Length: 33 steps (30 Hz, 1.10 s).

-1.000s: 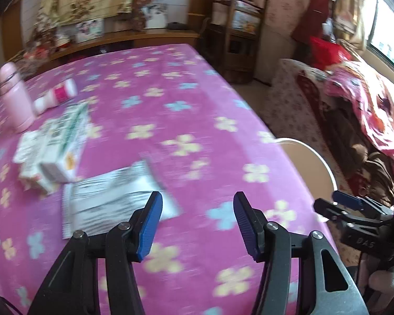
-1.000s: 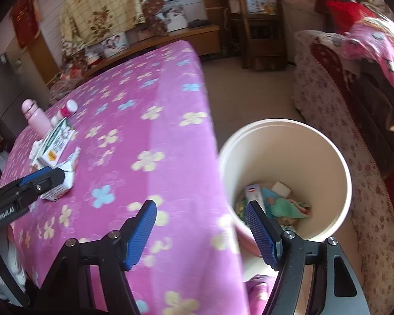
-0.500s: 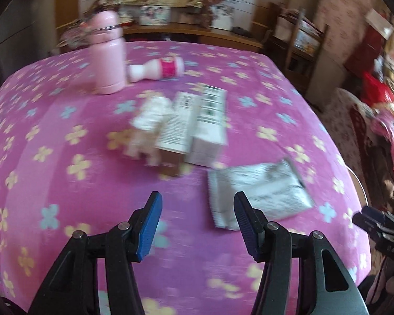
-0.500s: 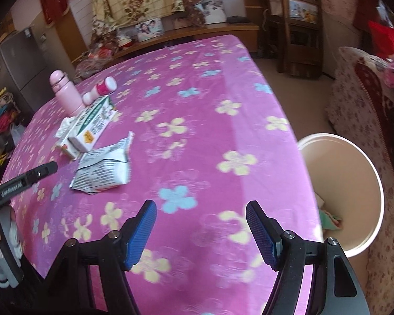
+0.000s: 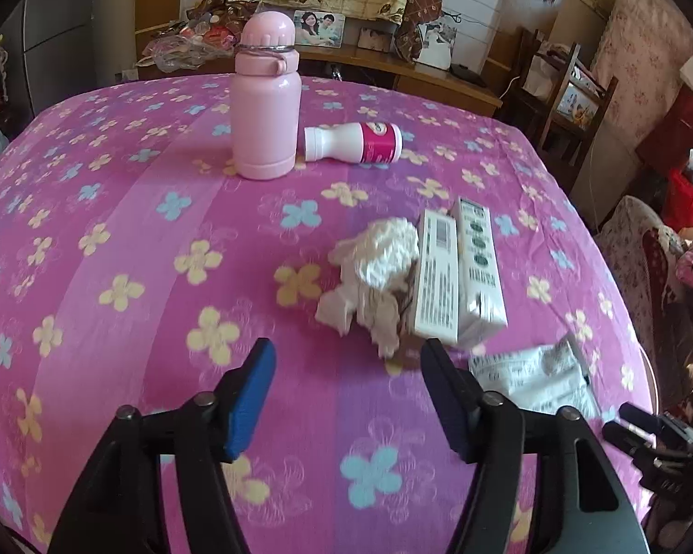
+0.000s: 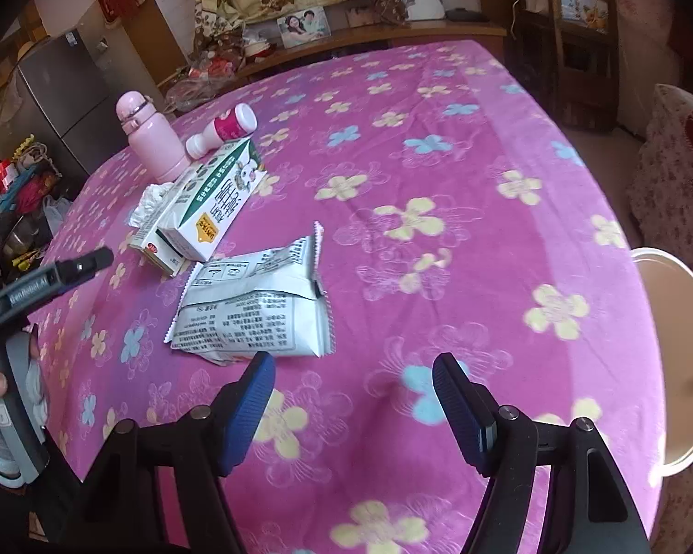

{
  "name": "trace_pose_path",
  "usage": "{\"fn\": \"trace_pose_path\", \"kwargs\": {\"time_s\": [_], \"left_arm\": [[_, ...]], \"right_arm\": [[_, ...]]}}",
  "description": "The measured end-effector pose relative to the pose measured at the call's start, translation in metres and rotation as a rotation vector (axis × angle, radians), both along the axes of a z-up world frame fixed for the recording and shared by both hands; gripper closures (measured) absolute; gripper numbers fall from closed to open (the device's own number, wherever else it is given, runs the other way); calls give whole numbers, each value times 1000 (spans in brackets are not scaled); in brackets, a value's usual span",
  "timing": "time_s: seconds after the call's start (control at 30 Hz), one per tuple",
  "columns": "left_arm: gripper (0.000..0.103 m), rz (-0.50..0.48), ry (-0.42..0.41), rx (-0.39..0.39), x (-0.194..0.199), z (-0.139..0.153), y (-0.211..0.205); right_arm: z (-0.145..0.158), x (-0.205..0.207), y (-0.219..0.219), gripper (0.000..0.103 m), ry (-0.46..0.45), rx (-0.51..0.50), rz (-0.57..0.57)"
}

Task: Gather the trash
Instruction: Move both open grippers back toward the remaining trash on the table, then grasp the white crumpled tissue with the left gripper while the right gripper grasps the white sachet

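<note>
Nearest in the left wrist view, the left gripper point(image 5: 346, 369) hangs above the pink flowered tablecloth point(image 5: 115, 231) with its jaws opening and nothing between them. Just beyond its tips lies the crumpled tissue point(image 5: 374, 272), which touches the two cartons point(image 5: 457, 277) on its right side. The right gripper point(image 6: 353, 383) is also spread wide and empty, and the silver snack wrapper point(image 6: 254, 309) lies just in front of its left finger point(image 6: 249, 397). At the right edge of the table the rim of the white bin point(image 6: 670, 369) shows, below the table level.

Farther back stand the pink flask point(image 5: 265, 106) and, touching it or almost so, a small white bottle point(image 5: 355, 142) on its side (this one may be trash too, I cannot tell).

What could go wrong: the tissue is soft and leans on the cartons, so a grip placed a little too far right could catch a carton edge and drag it. The wrapper is flat and slippery; the pads may slide over it or pinch the cloth together with it. The flask is probably not trash, and a careless reach for the small bottle could knock it.
</note>
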<state>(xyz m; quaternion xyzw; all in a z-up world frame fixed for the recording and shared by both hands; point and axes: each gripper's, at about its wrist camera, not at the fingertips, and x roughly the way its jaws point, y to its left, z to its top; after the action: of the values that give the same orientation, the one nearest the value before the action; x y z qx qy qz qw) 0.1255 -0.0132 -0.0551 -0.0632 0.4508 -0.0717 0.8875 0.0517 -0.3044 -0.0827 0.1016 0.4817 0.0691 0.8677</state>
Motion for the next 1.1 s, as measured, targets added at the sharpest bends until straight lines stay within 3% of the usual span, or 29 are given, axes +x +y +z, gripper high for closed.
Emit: {"fn": "trace_pose_path", "kwargs": {"time_s": [0.27,0.57,0.63,0.67,0.7,0.8,1.1], "left_arm": [[36,20,-14,17,43,2,7],[36,-31,38,-46,74,-15,-6],[57,-41,51,-71,76,-19,-7],[74,-53,71,-75,77,-23,-8],[80,-65,87,-78,77,-26,-9],[88,-109,107,-99,70,-29,-13],[94,-191,147,-92,32,-33,-19]], "right_arm": [[-1,-1,13,29,23,2,66],[-3,-1,25,30,41,28,148],[-7,1,27,43,50,22,155],[-9,3,27,47,56,22,159],[-10,5,28,52,58,17,159],[-9,16,25,58,54,-15,147],[-1,78,7,57,11,-8,-22]]}}
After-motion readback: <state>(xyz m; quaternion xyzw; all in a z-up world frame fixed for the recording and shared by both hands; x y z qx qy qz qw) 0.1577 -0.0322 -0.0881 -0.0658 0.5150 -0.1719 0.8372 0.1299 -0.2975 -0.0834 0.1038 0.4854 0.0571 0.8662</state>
